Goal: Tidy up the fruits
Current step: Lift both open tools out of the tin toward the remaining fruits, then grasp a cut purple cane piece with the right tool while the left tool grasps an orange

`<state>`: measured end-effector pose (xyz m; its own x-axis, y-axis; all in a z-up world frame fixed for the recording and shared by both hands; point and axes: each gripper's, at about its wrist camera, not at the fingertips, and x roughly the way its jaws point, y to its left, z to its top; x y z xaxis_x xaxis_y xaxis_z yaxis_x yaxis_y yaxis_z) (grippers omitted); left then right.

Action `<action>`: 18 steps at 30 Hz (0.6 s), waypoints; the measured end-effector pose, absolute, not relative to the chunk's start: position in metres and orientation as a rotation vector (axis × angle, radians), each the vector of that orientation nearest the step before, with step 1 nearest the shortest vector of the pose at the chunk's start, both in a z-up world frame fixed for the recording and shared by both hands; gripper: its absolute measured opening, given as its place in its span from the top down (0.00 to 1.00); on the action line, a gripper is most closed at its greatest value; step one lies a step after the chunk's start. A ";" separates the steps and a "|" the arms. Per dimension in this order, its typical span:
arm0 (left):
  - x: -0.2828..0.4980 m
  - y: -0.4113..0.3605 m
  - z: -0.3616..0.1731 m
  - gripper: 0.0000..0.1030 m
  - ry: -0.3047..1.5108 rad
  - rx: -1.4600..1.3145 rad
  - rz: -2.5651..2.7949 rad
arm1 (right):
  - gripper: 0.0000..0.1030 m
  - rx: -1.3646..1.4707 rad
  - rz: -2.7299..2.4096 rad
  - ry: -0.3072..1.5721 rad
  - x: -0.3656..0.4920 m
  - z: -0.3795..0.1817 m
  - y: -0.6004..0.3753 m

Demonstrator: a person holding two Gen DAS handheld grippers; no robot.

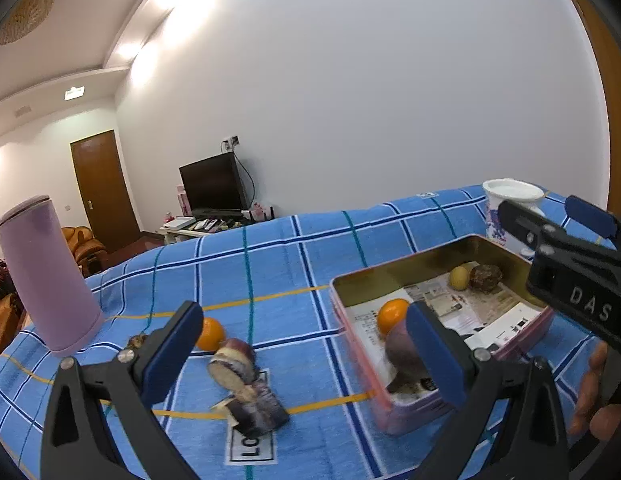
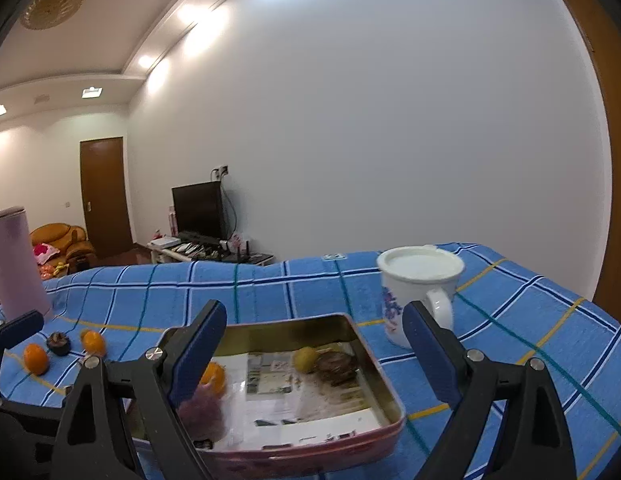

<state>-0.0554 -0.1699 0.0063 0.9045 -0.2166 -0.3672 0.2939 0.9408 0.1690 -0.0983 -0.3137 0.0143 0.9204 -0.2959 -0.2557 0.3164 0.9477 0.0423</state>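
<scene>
Both tools were idle between picks, as I read it. The left hand-held gripper [image 1: 308, 344] had its jaws wide apart with nothing clamped, and the right hand-held gripper [image 2: 316, 348] hung just as wide over the pink tin [image 2: 390, 384], also empty.

The tin, lined with newspaper, already held four fruits. A tin orange [image 2: 214, 376] and a blurred purple fruit [image 2: 202, 404] sat at its 9 o'clock end, and a yellow fruit [image 2: 304, 358] touched a brown fruit [image 2: 336, 364] toward 12 o'clock.

Sorting was partly done. On the blue checked cloth [image 1: 294, 264] over the bench, some fruit was loose. From my left camera, a loose orange [image 1: 210, 334] lay at 11 o'clock. Touching it was a purplish fruit [image 1: 234, 360] leaning on a dark scrap over a printed label [image 1: 250, 446]. A small dark fruit [image 1: 136, 340] peeked out at 9 o'clock behind the finger.

The next move, I judged, was for the left tool to drop over the purplish fruit and close gently; round fruit on soft cloth rolls easily.

The purple tumbler [image 1: 46, 276] stood at 9 o'clock, near the loose fruit, and could be knocked. The lidded mug [image 2: 418, 284] stood just beyond the tin at 1 o'clock. The right tool over the tin might crowd a drop-off.
</scene>
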 end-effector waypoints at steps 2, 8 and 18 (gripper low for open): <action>-0.055 -0.164 0.006 0.00 0.350 0.232 -0.256 | 0.12 0.070 -0.301 0.263 -0.097 0.013 -0.305; -0.049 -0.142 0.005 0.00 0.368 0.238 -0.224 | 0.12 0.061 -0.254 0.294 -0.091 0.012 -0.281; -0.037 -0.097 0.003 0.00 0.409 0.202 -0.154 | 0.12 0.062 -0.183 0.320 -0.079 0.008 -0.242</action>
